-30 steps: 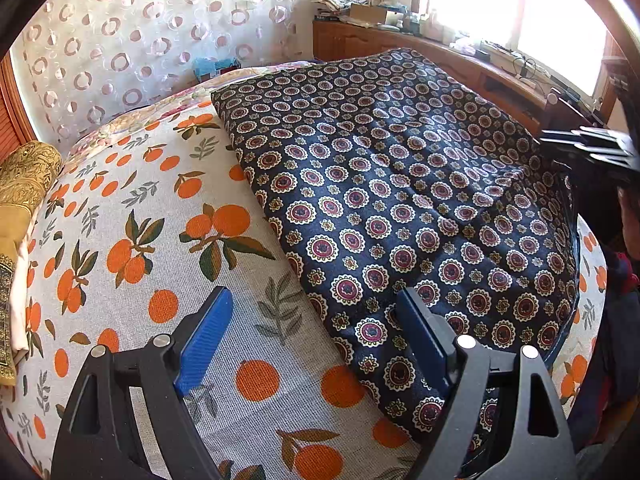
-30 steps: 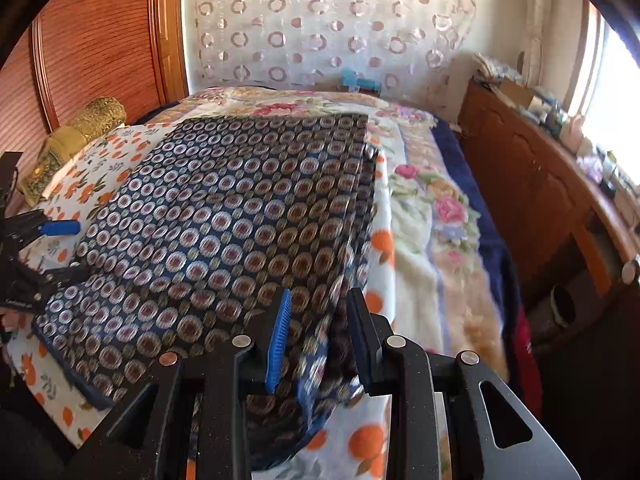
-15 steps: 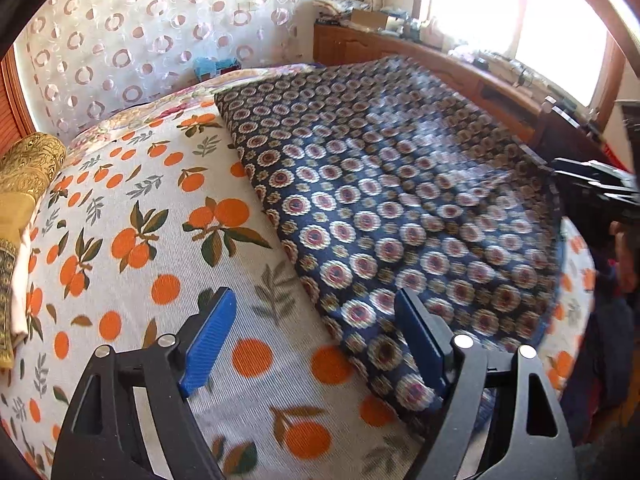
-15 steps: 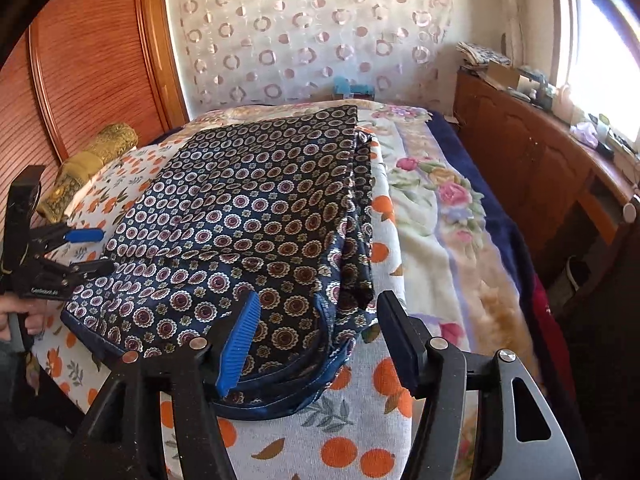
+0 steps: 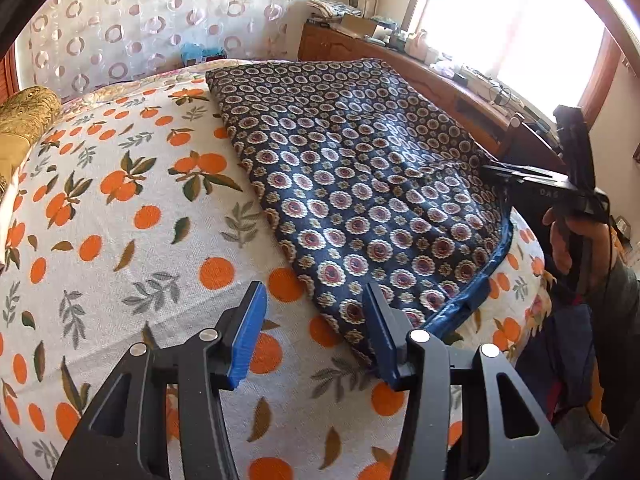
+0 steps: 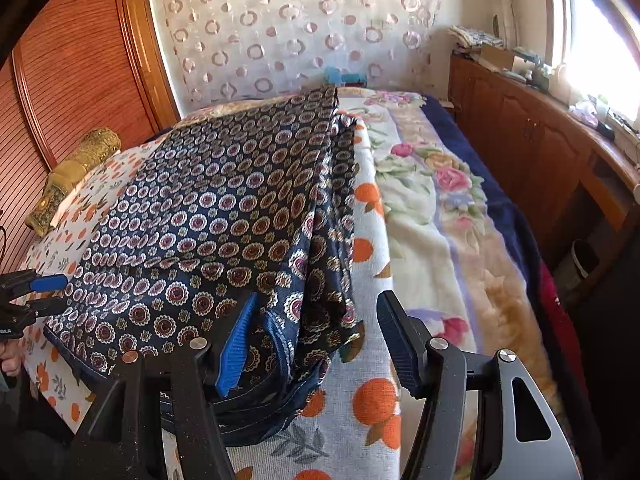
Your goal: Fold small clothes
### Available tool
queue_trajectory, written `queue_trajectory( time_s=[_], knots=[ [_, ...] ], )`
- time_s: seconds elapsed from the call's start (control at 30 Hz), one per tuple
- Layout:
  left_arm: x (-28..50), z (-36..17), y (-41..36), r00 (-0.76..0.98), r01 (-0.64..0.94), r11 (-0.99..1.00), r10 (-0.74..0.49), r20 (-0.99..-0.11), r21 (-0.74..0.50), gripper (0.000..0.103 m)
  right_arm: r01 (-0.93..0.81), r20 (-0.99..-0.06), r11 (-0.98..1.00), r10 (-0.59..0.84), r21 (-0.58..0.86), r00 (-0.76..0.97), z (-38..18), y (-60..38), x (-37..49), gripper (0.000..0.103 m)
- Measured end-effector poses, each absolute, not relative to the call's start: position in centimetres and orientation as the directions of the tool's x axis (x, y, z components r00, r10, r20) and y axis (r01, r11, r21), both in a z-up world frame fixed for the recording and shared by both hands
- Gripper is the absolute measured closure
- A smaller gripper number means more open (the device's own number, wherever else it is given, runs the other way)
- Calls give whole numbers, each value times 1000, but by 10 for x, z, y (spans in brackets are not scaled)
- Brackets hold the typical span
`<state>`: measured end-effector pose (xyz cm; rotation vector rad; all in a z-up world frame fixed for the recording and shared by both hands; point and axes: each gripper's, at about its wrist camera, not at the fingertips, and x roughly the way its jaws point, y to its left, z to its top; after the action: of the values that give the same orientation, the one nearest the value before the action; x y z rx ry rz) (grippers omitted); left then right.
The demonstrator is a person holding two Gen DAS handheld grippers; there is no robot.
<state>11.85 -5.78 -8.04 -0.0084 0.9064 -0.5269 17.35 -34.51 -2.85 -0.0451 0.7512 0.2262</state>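
A navy cloth with round flower medallions [image 5: 360,184] lies folded in layers on the orange-print bedsheet [image 5: 120,240]. In the right wrist view the cloth [image 6: 224,216] shows stacked folded edges at its near right corner. My left gripper [image 5: 316,320] is open and empty, its jaws astride the cloth's near left corner. My right gripper [image 6: 316,332] is open and empty, its jaws wide either side of the cloth's near right corner. The right gripper also shows at the right edge of the left wrist view [image 5: 560,184].
A gold bolster [image 6: 76,168] lies by the wooden headboard [image 6: 68,80]. A floral blanket [image 6: 436,208] covers the bed's right side. A wooden cabinet [image 6: 532,136] with clutter stands under the window. A patterned curtain [image 6: 296,28] hangs behind.
My right gripper opened and let go of the cloth's corner, which now lies on the bed. My left gripper's jaws narrowed somewhat and shifted toward the cloth's near corner.
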Motion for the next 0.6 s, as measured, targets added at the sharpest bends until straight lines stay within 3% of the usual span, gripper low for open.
queue_trajectory(
  time_s=[0.4,0.6],
  knots=[
    [105,-81,-68,484,465,860,-445,-754,-209,52,-258,-732,966,172,-6,660,-37,-330,168,40],
    [104,-82,-67,484,458,860,-455,-748,-226,52,-269,-728,962,221,51,649,-37,-335,150,40]
  ],
)
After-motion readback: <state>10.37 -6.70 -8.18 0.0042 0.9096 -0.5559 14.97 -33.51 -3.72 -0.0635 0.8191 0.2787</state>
